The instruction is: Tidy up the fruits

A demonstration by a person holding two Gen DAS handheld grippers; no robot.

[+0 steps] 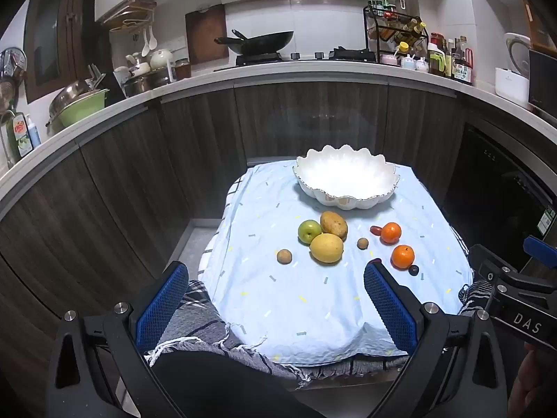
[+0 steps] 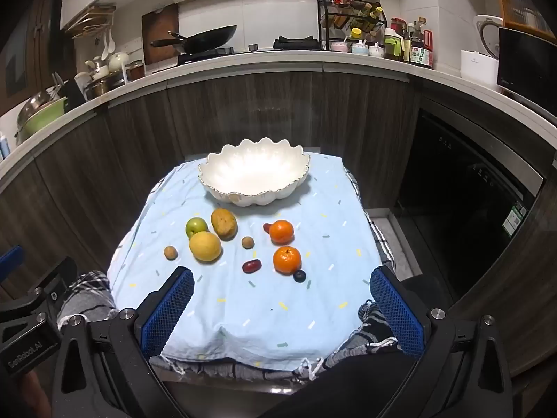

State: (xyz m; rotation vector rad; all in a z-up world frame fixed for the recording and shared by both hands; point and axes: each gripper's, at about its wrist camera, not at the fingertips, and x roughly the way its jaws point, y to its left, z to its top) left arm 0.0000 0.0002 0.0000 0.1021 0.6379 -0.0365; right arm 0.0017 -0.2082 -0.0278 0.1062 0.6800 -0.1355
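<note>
A white scalloped bowl (image 1: 344, 177) (image 2: 254, 174) stands empty at the far end of a small table under a light blue cloth (image 1: 278, 296) (image 2: 264, 299). In front of it lie a green apple (image 1: 309, 231) (image 2: 196, 227), a brown potato-like fruit (image 1: 333, 224) (image 2: 224, 222), a yellow pear (image 1: 326, 247) (image 2: 205, 246), two oranges (image 1: 390, 232) (image 1: 402, 257) (image 2: 281, 231) (image 2: 286, 260), two small brown longans (image 1: 284, 256) (image 1: 362, 243), a red date (image 2: 251, 266) and a dark blueberry (image 2: 299, 276). My left gripper (image 1: 275, 299) and right gripper (image 2: 282, 303) are open and empty above the near edge.
Dark wood cabinets and a white counter (image 1: 243, 73) curve behind the table, with a wok (image 1: 261, 43), dishes and bottles on it. A black oven (image 2: 470, 188) stands at the right. A plaid cloth (image 1: 209, 327) hangs under the blue one.
</note>
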